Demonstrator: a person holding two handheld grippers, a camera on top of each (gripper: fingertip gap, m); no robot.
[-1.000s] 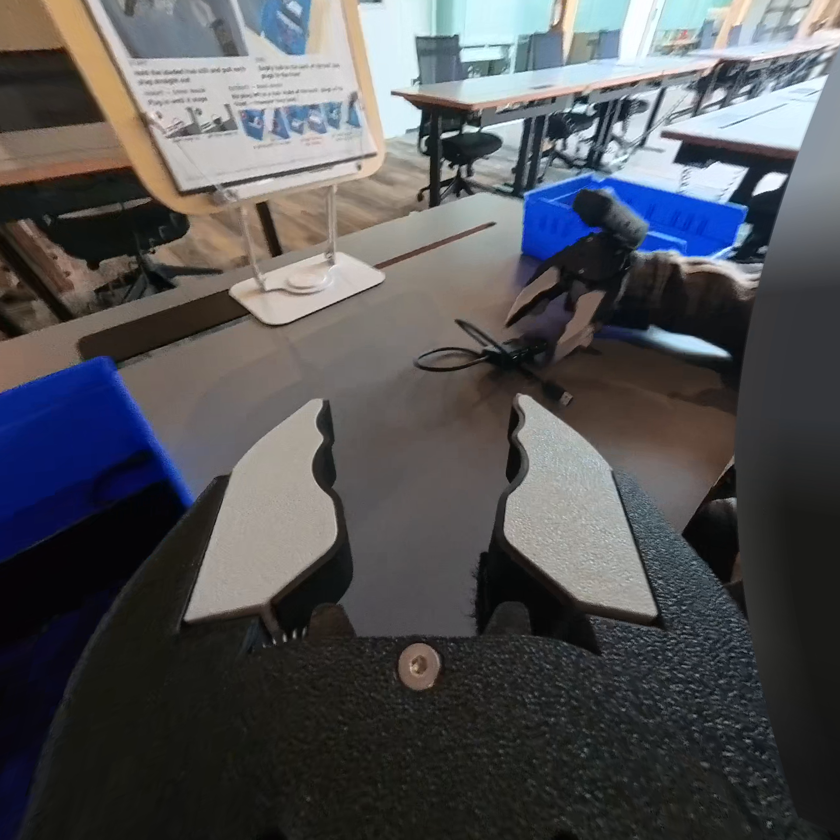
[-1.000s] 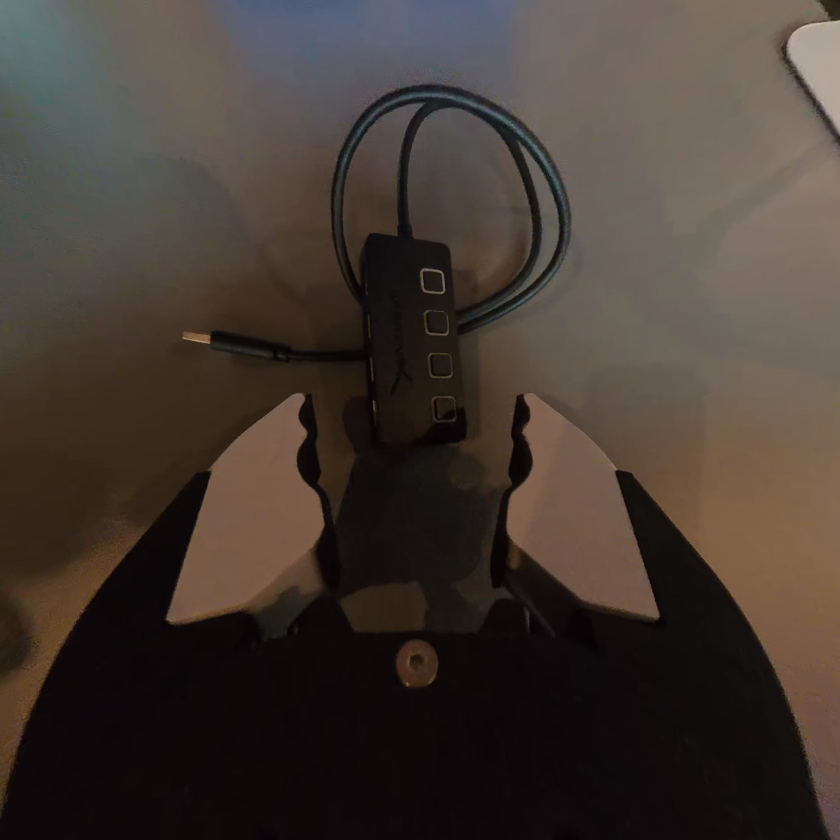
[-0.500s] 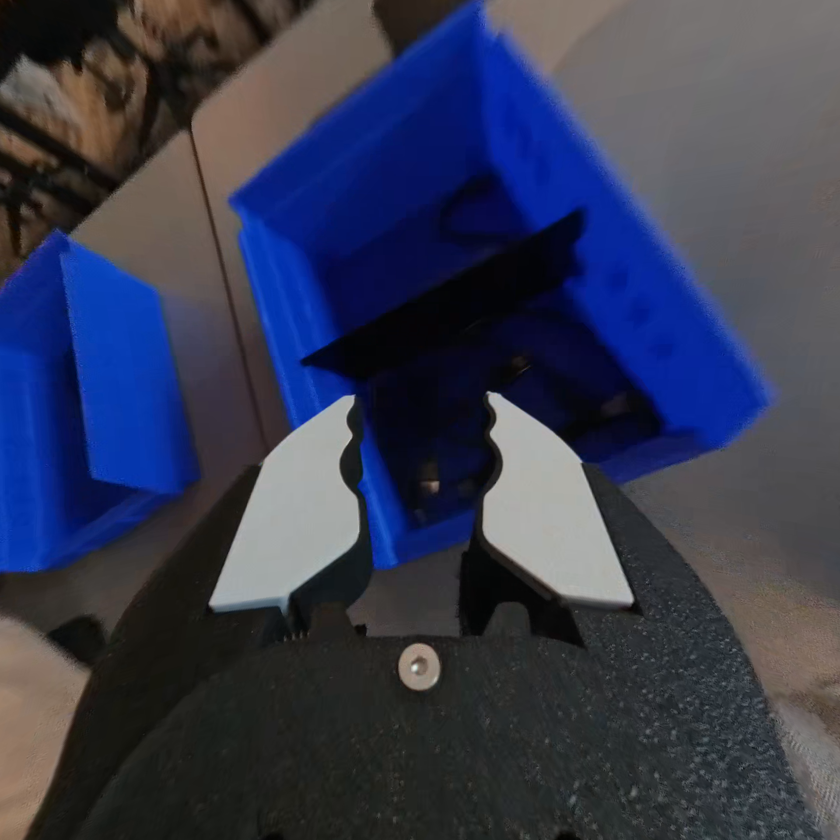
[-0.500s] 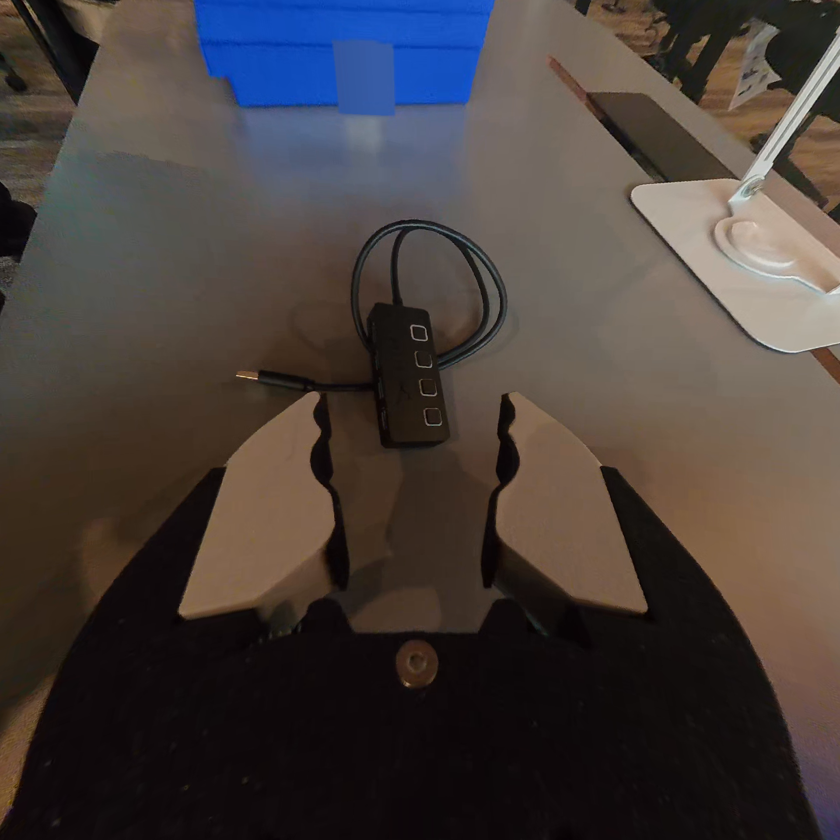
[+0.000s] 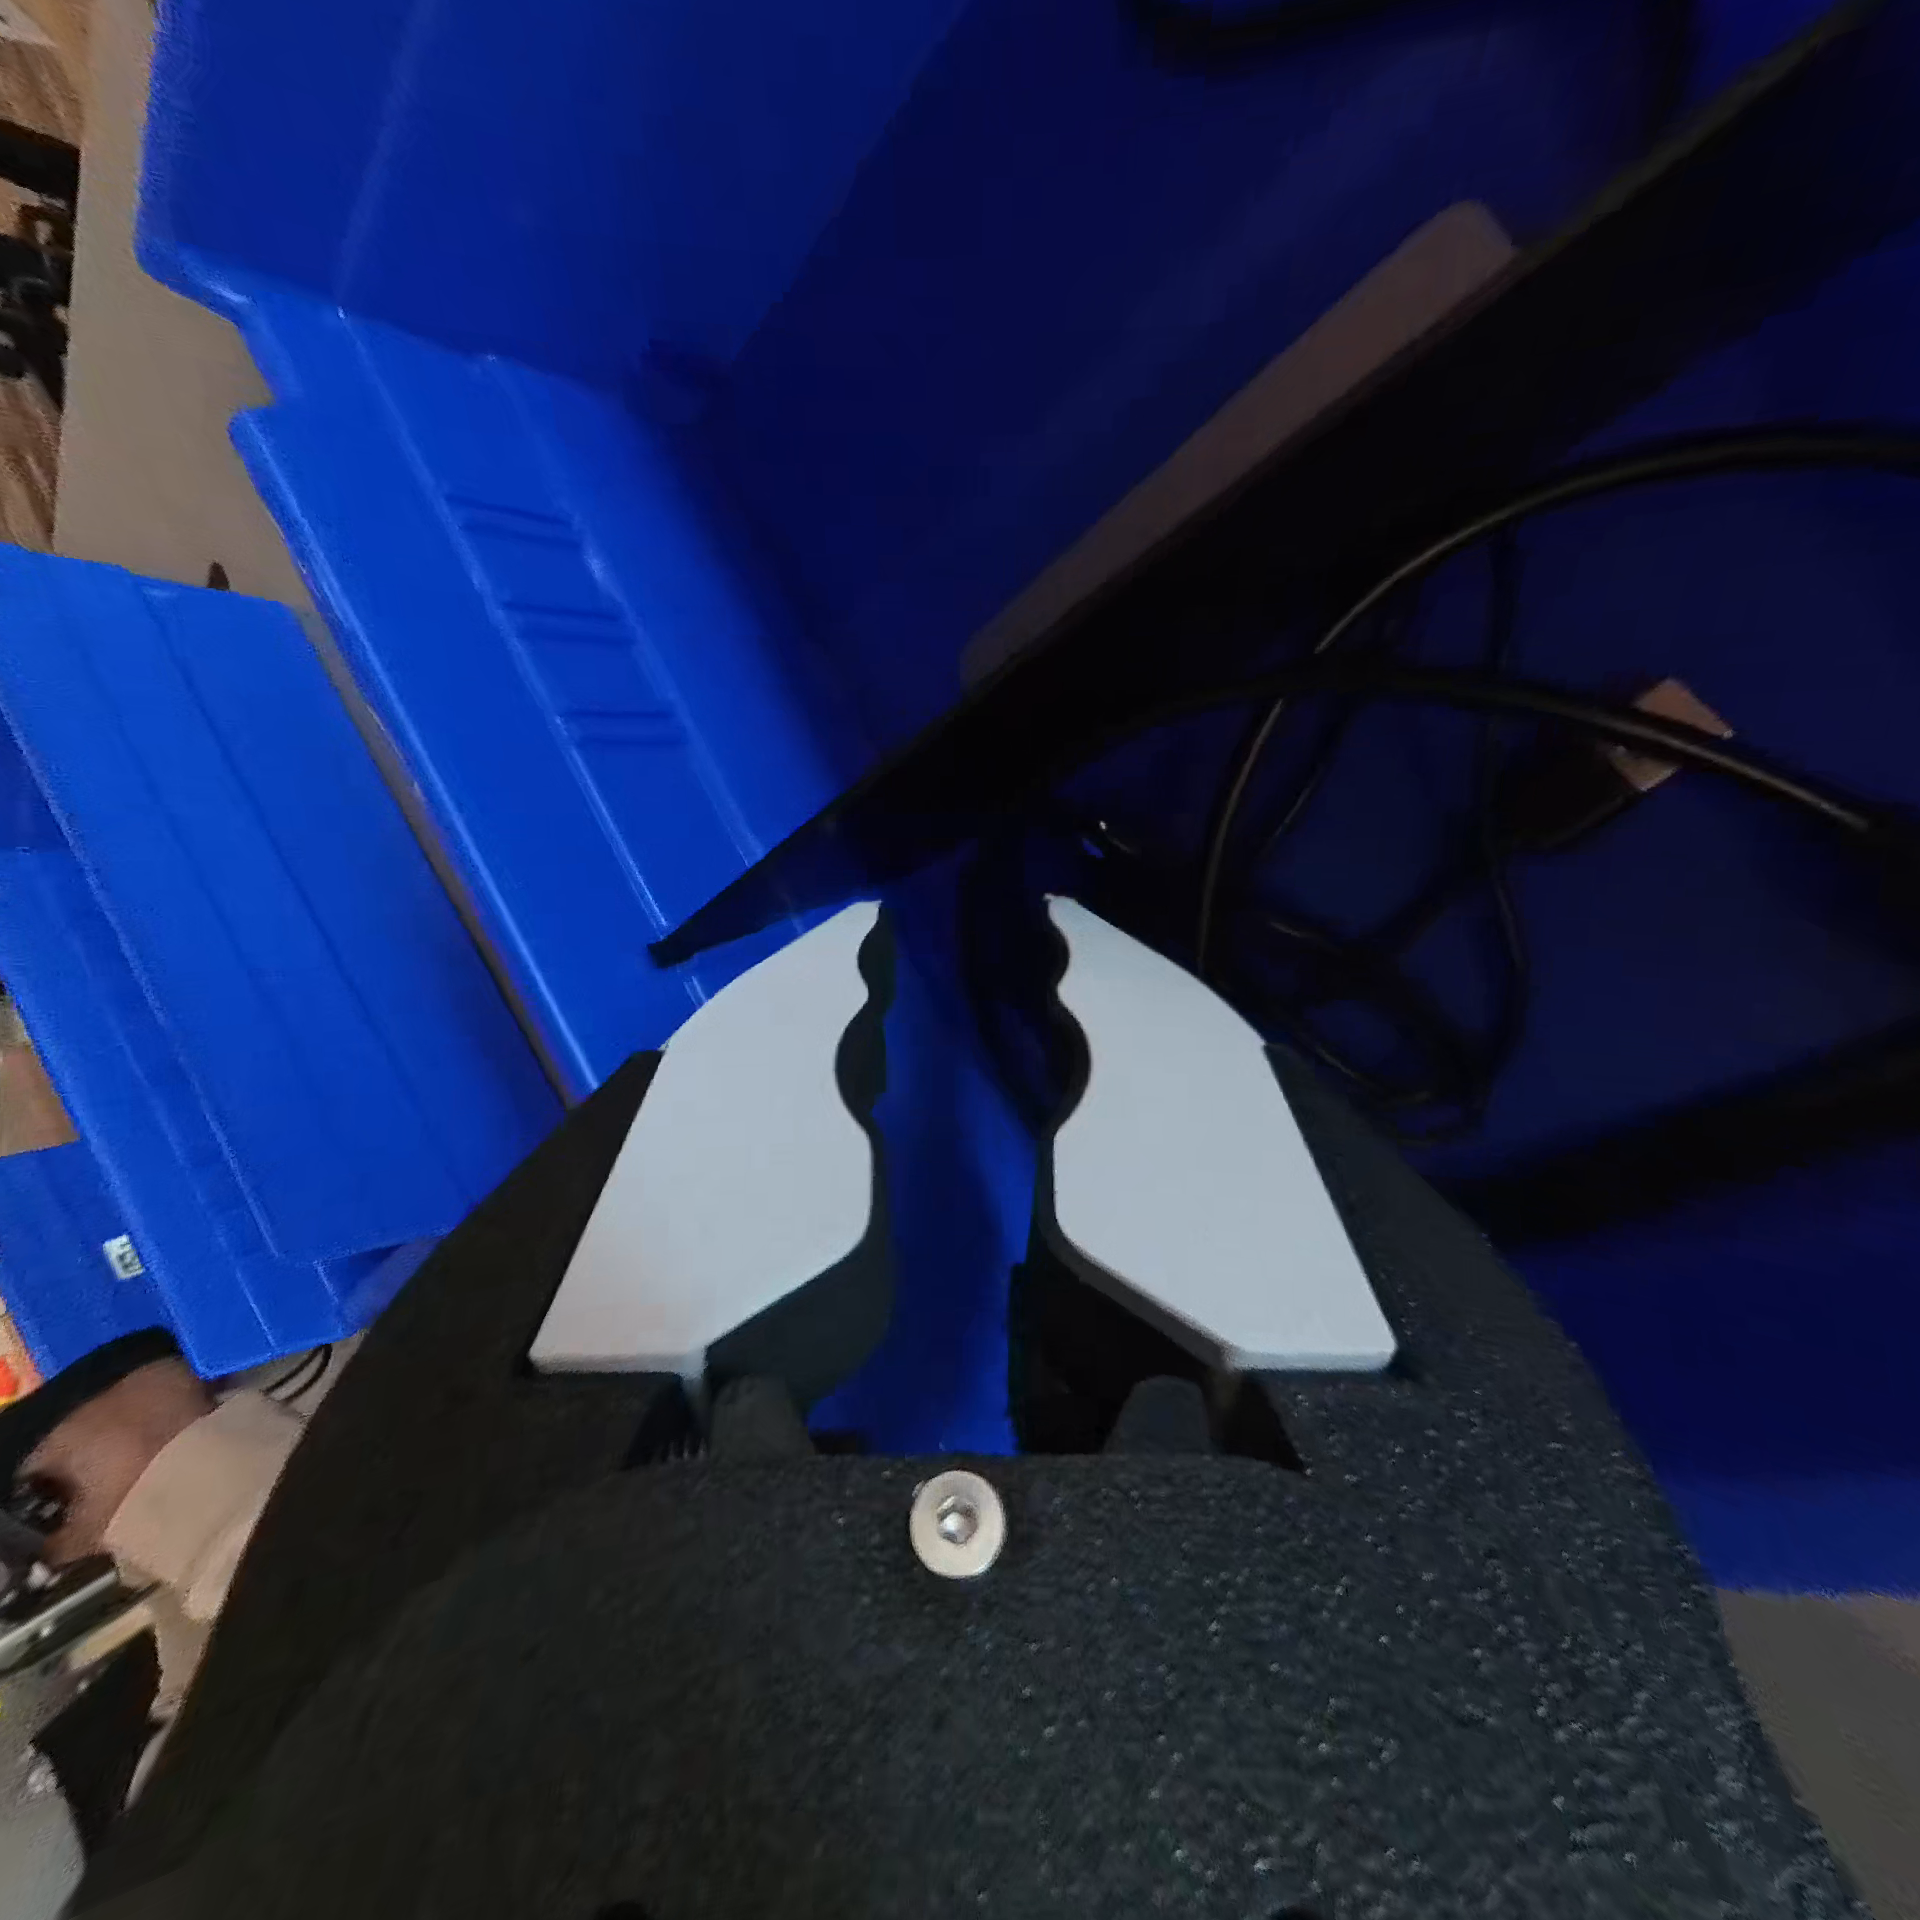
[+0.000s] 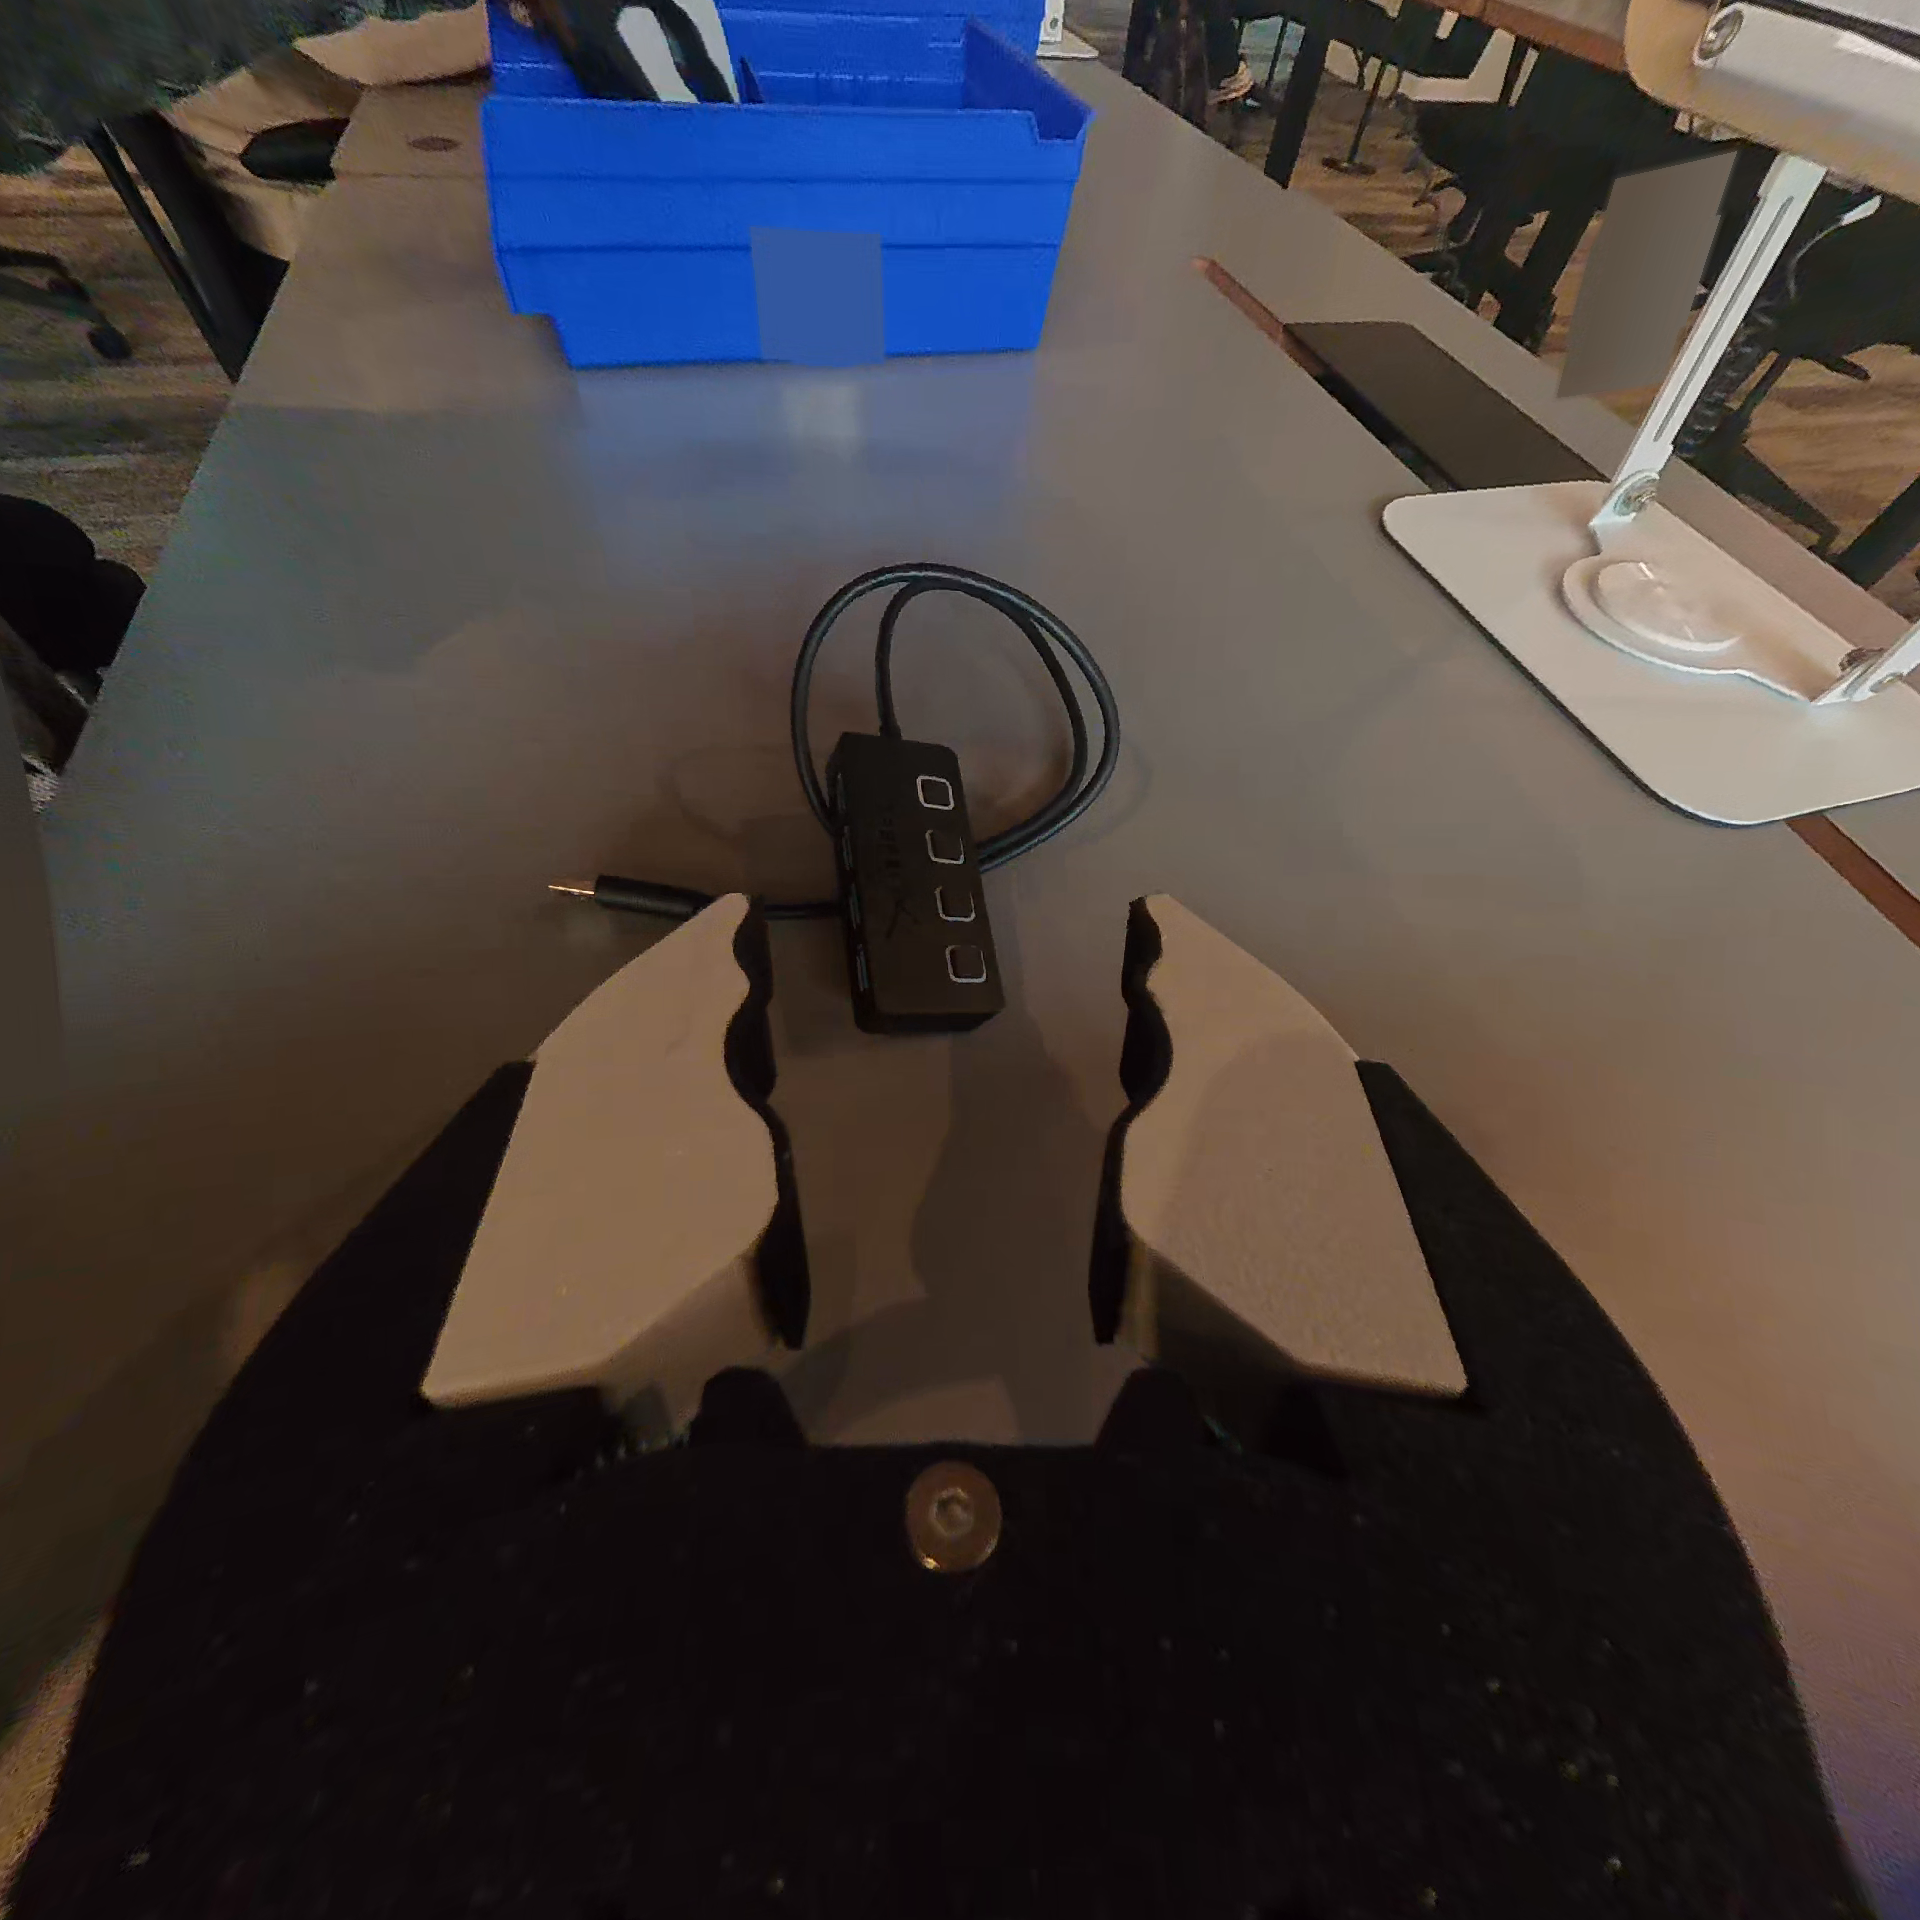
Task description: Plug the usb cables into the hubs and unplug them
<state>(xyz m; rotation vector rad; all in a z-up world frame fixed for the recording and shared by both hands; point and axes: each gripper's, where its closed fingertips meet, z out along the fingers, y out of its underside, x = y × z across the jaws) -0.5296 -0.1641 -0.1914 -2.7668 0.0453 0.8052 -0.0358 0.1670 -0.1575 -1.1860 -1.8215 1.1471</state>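
Grey bench (image 6: 1299, 935) carries the black hub (image 6: 920, 883), flat and untouched, its own cable (image 6: 1049, 665) looped behind it and the plug (image 6: 613, 891) lying to one side. Your right tongs (image 6: 940, 914) hover just before it, fingers apart and empty. Your left tongs (image 5: 961, 914), fingers narrowly apart and holding nothing, reach into the blue bin (image 5: 644, 343) over tangled black cables (image 5: 1382, 790). Pick one cable near its plug, not mid-loop, and lift slowly so the others do not come too

Blue bin (image 6: 790, 156), black USB hub (image 6: 914, 894) with white-outlined square buttons, grey counter (image 6: 1351, 1039), white stand base (image 6: 1621, 665), black cables (image 5: 1351, 935)
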